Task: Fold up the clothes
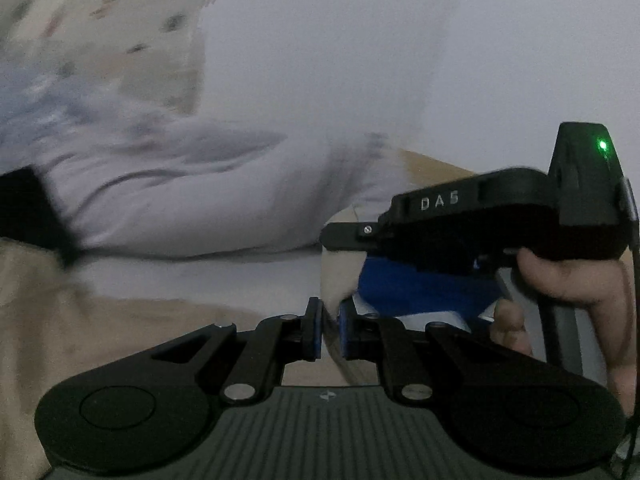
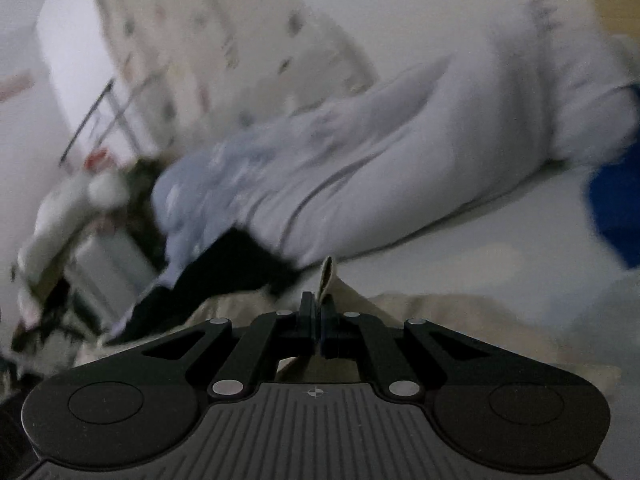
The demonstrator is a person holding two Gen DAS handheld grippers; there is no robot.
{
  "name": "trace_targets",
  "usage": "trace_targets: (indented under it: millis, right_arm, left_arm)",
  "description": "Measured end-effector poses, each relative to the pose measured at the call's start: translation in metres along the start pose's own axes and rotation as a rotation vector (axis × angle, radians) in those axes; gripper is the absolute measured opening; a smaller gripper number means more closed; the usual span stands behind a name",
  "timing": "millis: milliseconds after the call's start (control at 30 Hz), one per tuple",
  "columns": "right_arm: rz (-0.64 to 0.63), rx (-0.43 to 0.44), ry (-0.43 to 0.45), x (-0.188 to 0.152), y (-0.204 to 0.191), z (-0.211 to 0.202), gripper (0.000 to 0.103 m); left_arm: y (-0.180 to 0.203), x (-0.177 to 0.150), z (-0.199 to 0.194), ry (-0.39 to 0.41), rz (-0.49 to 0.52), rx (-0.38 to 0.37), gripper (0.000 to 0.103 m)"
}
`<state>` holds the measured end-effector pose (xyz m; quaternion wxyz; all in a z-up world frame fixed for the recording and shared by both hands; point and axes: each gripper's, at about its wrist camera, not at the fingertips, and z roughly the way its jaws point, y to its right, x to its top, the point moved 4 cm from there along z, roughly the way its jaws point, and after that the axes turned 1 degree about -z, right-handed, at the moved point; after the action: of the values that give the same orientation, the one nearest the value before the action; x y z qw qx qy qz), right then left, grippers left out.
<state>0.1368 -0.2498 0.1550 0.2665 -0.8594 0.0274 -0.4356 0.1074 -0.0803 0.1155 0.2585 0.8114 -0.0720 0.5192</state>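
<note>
A beige garment (image 1: 80, 320) lies on the white surface below both grippers. My left gripper (image 1: 330, 330) is shut on a fold of this beige cloth (image 1: 340, 276), which stands up between the blue pads. My right gripper (image 2: 319, 322) is shut on another edge of the beige garment (image 2: 327, 276), which pokes up between its fingers; the rest spreads below it (image 2: 440, 312). The right gripper's body (image 1: 480, 208) shows in the left wrist view, held by a hand (image 1: 580, 280) just right of my left gripper.
A pile of pale lilac and light blue clothes (image 1: 180, 192) lies behind, with a black piece (image 1: 28, 208) at its left; it also shows in the right wrist view (image 2: 360, 160). A blue item (image 2: 616, 208) sits at right. A patterned curtain (image 2: 220, 40) hangs behind.
</note>
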Motion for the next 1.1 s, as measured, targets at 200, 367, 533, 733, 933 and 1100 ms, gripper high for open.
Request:
trace_targets:
  millis: [200, 367, 533, 733, 933, 1100]
  right_arm:
    - [-0.125, 0.057, -0.153, -0.017, -0.085, 0.129, 0.003]
    - [-0.190, 0.064, -0.268, -0.045, -0.137, 0.207, 0.003]
    - [-0.251, 0.065, -0.336, -0.070, -0.174, 0.266, 0.003]
    - [-0.286, 0.027, -0.395, -0.100, -0.194, 0.313, 0.003]
    - [-0.266, -0.028, -0.398, -0.106, -0.185, 0.309, 0.033]
    - [-0.184, -0.048, -0.282, -0.059, -0.156, 0.241, 0.067]
  left_arm:
    - [-0.121, 0.002, -0.020, -0.036, -0.191, 0.123, 0.012]
    - [-0.195, -0.007, -0.031, -0.060, -0.312, 0.190, 0.012]
    - [-0.244, -0.022, -0.047, -0.062, -0.385, 0.241, 0.012]
    - [-0.290, -0.040, -0.033, -0.108, -0.435, 0.294, 0.012]
    - [-0.304, -0.047, -0.028, -0.132, -0.426, 0.308, 0.024]
    - [-0.304, -0.041, -0.050, -0.099, -0.474, 0.277, 0.064]
